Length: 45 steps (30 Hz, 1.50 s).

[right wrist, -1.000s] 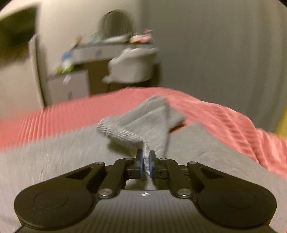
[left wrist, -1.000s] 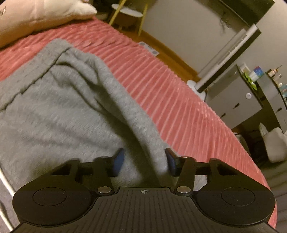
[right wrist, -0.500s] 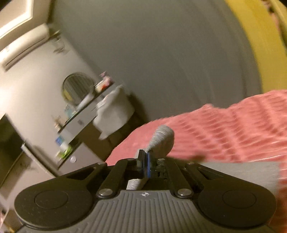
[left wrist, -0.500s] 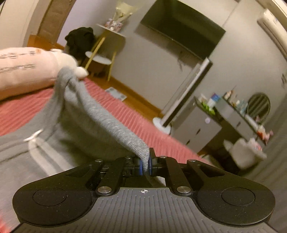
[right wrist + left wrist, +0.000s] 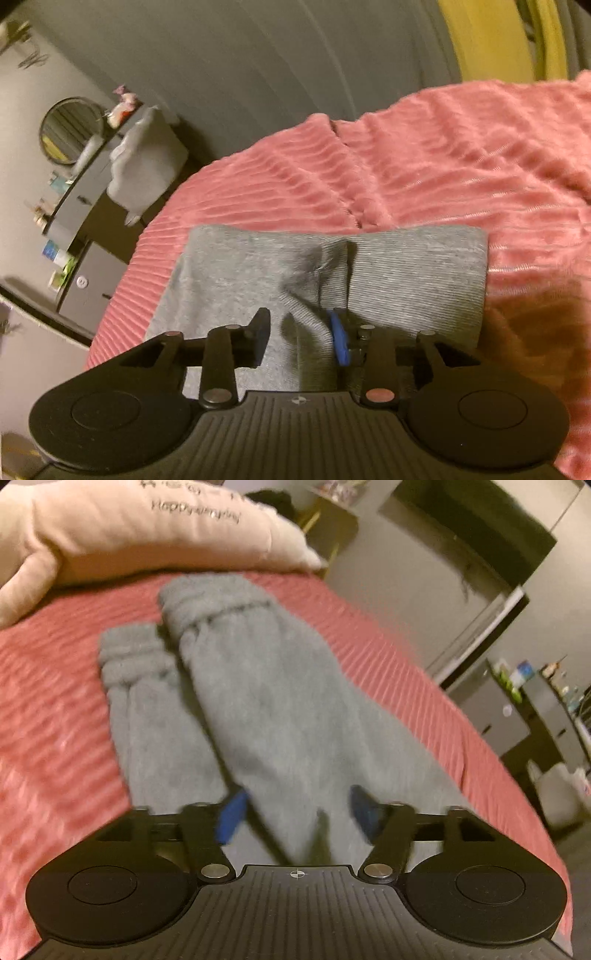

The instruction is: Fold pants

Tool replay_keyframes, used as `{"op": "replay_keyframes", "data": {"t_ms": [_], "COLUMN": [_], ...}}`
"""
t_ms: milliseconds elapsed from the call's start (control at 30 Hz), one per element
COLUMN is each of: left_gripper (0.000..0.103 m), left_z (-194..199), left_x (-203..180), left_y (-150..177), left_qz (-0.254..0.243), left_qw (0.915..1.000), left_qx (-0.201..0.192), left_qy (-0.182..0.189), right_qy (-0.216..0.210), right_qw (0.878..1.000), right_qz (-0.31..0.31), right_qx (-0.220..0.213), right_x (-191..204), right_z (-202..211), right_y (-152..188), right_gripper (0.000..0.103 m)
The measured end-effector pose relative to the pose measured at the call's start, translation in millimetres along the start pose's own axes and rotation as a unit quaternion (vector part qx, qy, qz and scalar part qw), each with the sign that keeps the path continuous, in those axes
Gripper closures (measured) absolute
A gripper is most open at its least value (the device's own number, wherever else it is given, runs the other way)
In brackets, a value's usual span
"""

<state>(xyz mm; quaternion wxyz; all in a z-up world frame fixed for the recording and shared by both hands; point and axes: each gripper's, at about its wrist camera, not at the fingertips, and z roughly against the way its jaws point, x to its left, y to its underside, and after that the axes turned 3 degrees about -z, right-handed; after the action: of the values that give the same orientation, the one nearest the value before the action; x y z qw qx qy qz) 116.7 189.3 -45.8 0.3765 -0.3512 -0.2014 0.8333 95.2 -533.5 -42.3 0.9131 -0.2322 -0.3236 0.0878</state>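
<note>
A bed [image 5: 424,166] under a ribbed pink cover carries the grey pants [image 5: 280,716], one leg laid over the other. Both jaws just opened: left hand-held gripper [image 5: 295,808] and right hand-held gripper [image 5: 301,338] stand apart, pinching nothing. Soft, light, floppy knit; I'd take it by the waistband and cuffs.

Light: dim, warm indoor light with an orange cast in both wrist views; its source is out of view.
Shadows: soft and dark under the gripper bodies, falling on the grey pants [image 5: 280,716] and the red ribbed bedspread [image 5: 424,155].
Blur: the left wrist view is smeared by motion, so the pillow [image 5: 147,528] lettering is unreadable; the right wrist view is sharper.
Distortion: fisheye bending curves the walls and furniture at the edges, with dark corners.
Glare: faint sheen on the bedspread ridges.
</note>
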Motion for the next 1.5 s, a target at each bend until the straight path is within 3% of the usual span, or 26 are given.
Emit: {"op": "replay_keyframes", "data": {"t_ms": [33, 67, 200, 267, 333, 367, 400, 433, 500, 533, 600, 667, 700, 767, 800, 867, 933, 1067, 1167, 1267, 1400, 1500], "left_gripper": [0.021, 0.021, 0.024, 0.032, 0.057, 0.062, 0.072, 0.081, 0.086, 0.087, 0.088, 0.090, 0.091, 0.091, 0.092, 0.092, 0.092, 0.092, 0.091, 0.091, 0.091, 0.091], "left_z": [-6.4, -13.6, -32.3, -48.8, -51.4, -58.4, -64.6, -67.6, -59.2, -57.6, -46.2, -41.5, -38.4, -23.5, -13.6, 7.9, 19.5, 19.4, 9.5, -3.1, 0.9, 23.9], "left_x": [-0.1, 2.0, 25.3, 28.7, 32.2, 28.9, 28.4, 24.7, 20.6, 17.0, 15.4, 7.1, 3.2, 1.2, -0.1, 1.2, 2.4, 23.5, 50.1, 55.7, 47.4, 47.1], "left_y": [-4.4, -9.0, -23.2, -31.2, -35.1, -38.7, -41.5, -44.4, -45.0, -47.9, -47.8, -50.9, -53.6, -64.0, -68.6, -74.8, -75.8, -62.4, -40.4, -22.7, -28.0, -33.2], "left_qz": [0.004, 0.012, 0.073, 0.103, 0.110, 0.106, 0.102, 0.098, 0.088, 0.078, 0.057, 0.039, 0.037, 0.037, 0.039, 0.040, 0.025, 0.009, 0.022, 0.001, -0.001, 0.011], "left_qw": [1.0000, 0.9999, 0.9969, 0.9928, 0.9907, 0.9906, 0.9909, 0.9914, 0.9921, 0.9933, 0.9952, 0.9957, 0.9956, 0.9964, 0.9964, 0.9942, 0.9942, 0.9954, 0.9949, 0.9948, 0.9958, 0.9953], "left_qx": [0.000, 0.004, 0.025, 0.046, 0.062, 0.071, 0.074, 0.076, 0.076, 0.071, 0.068, 0.081, 0.083, 0.063, 0.045, 0.015, 0.005, 0.027, 0.067, 0.095, 0.083, 0.058], "left_qy": [-0.006, -0.010, 0.018, 0.042, 0.052, 0.050, 0.048, 0.042, 0.047, 0.047, 0.042, 0.025, 0.022, 0.041, 0.060, 0.098, 0.105, 0.091, 0.072, 0.036, 0.039, 0.077], "right_qy": [-0.006, -0.023, -0.073, -0.098, -0.114, -0.122, -0.129, -0.128, -0.118, -0.117, -0.115, -0.091, -0.082, -0.063, -0.068, -0.118, -0.145, -0.148, -0.105, -0.054, -0.040, -0.085], "right_qw": [1.000, 1.000, 0.996, 0.993, 0.991, 0.990, 0.989, 0.989, 0.990, 0.991, 0.991, 0.991, 0.990, 0.989, 0.988, 0.985, 0.982, 0.981, 0.986, 0.988, 0.985, 0.986], "right_qz": [-0.002, -0.005, 0.003, 0.009, 0.021, 0.023, 0.022, 0.019, 0.024, 0.029, 0.034, 0.036, 0.043, 0.083, 0.097, 0.096, 0.102, 0.117, 0.106, 0.114, 0.147, 0.129], "right_qx": [0.010, 0.021, 0.051, 0.058, 0.070, 0.070, 0.069, 0.069, 0.068, 0.062, 0.062, 0.094, 0.103, 0.103, 0.100, 0.084, 0.061, 0.040, 0.069, 0.091, 0.080, 0.058], "right_x": [-5.5, -10.3, -29.1, -34.6, -37.0, -37.2, -36.9, -36.4, -31.3, -28.5, -23.6, -17.0, -12.9, 4.1, 11.5, 17.7, 19.4, -0.9, -24.2, -34.3, -20.7, -15.8], "right_z": [4.7, 7.1, 19.9, 25.2, 24.3, 24.7, 24.1, 22.3, 21.8, 22.3, 20.7, 9.5, 5.5, 9.6, 15.7, 37.2, 55.5, 73.5, 64.9, 51.4, 57.1, 73.3], "right_y": [-1.3, -0.5, 1.7, 3.8, 2.0, 1.7, 1.1, 0.3, 0.0, -0.3, 0.1, -1.3, -4.0, -9.8, -14.2, -27.7, -35.5, -34.7, -25.9, -14.5, -8.5, -20.2], "right_gripper": [0.052, 0.049, 0.048, 0.048, 0.048, 0.049, 0.054, 0.068, 0.083, 0.083, 0.082, 0.071, 0.071, 0.094, 0.098, 0.098, 0.099, 0.099, 0.099, 0.098, 0.098, 0.098]}}
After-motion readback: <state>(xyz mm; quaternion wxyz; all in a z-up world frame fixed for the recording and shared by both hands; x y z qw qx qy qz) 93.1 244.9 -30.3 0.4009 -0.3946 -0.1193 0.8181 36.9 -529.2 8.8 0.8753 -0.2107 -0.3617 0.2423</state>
